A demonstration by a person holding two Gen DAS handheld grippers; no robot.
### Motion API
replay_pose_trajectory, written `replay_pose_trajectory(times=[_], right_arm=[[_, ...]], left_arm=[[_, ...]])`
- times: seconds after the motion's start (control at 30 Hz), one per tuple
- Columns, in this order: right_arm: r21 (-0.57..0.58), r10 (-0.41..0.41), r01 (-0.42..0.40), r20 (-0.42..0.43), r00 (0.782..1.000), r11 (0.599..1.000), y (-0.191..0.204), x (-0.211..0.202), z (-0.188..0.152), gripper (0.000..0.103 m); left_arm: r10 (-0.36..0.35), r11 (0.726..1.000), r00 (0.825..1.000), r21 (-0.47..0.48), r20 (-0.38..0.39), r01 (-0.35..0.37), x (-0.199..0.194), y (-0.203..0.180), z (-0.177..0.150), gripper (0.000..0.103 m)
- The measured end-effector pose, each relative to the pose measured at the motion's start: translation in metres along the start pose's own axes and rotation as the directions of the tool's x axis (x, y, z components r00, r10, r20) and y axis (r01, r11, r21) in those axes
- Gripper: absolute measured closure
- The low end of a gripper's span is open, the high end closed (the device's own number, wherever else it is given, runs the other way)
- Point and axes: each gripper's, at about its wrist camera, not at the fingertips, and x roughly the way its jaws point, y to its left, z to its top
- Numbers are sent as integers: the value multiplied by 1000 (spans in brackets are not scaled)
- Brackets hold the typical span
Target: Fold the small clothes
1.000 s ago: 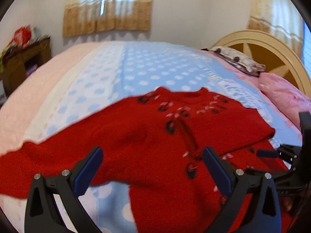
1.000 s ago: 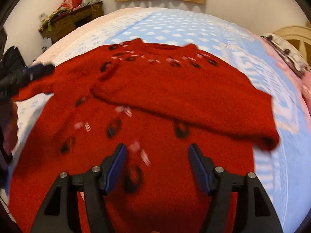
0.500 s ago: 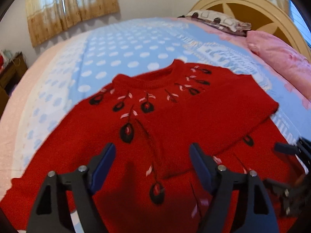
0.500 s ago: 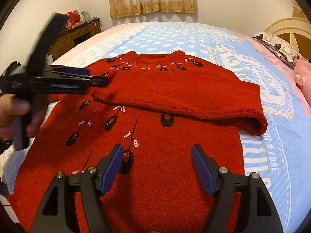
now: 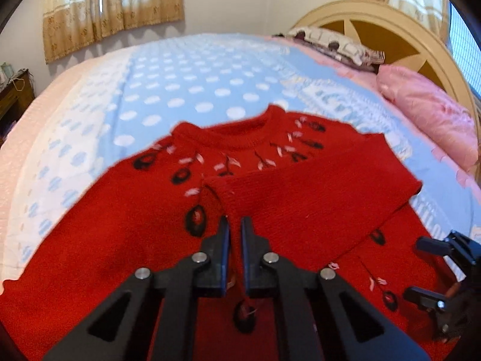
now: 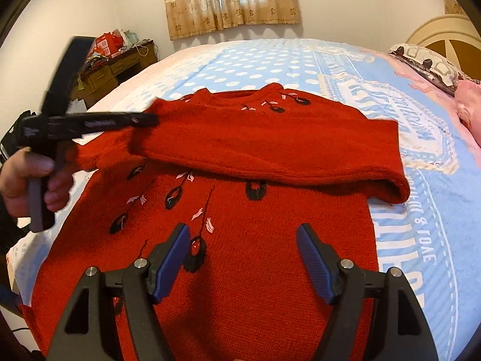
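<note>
While pinched by left hand-held gripper (image 5: 235, 228), sweater sleeve (image 5: 315, 192), folded across sweater (image 6: 240, 255)

Red sweater (image 6: 270, 258) with black-pink motifs; blue white-dotted bedspread (image 5: 192, 90).

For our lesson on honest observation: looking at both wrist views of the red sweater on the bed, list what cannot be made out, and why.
- Left gripper: the left wrist view shows its fingers nearly together over the red sweater, but not whether they pinch fabric; motion blur in the right wrist view.
- Sweater hem: cut off by the bottom edge and the right gripper, in the right wrist view.
- Desk clutter: too small.
</note>
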Motion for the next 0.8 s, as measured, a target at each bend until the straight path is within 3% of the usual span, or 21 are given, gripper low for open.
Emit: replay_pose_trajectory(times=[0.3,0.8], right_arm=[[-3,-4,4,-9,1000,1000,-1,2,0,28],[3,6,-6,-39,999,1000,-3,9,-1,28]], left_arm=[[40,994,996,-105,81,-31,-32,45,-2,96],[77,971,997,-229,3,-74,-11,78,-48,96]])
